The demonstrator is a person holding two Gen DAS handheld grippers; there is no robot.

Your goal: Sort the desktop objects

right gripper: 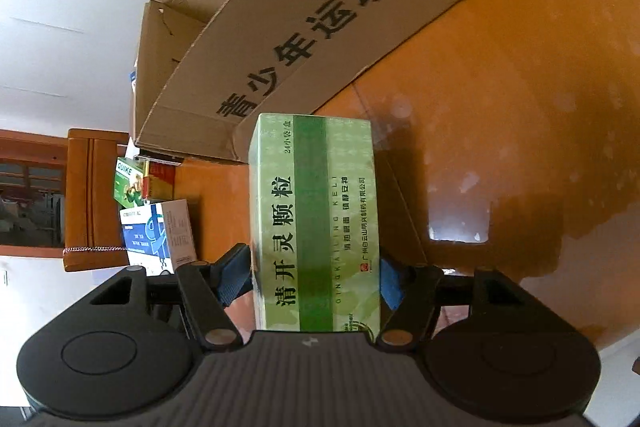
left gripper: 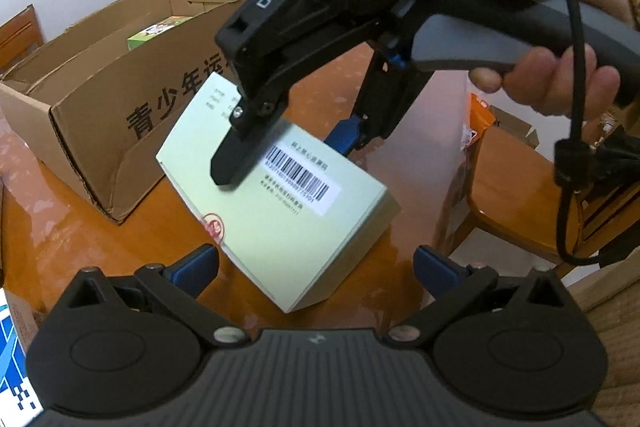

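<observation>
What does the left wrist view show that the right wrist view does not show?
Only the left wrist view shows the person's hand on the right gripper, the pale green box's barcode label, and the open left gripper.

Only the right wrist view shows the box's printed green front, plus a blue-and-white carton.

Both show the pale green medicine box, the brown cardboard box and the orange table.

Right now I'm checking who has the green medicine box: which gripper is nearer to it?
Right. The right gripper straddles the green medicine box, one blue pad at each side. The left gripper hangs open just short of the box's near corner, touching nothing.
</observation>
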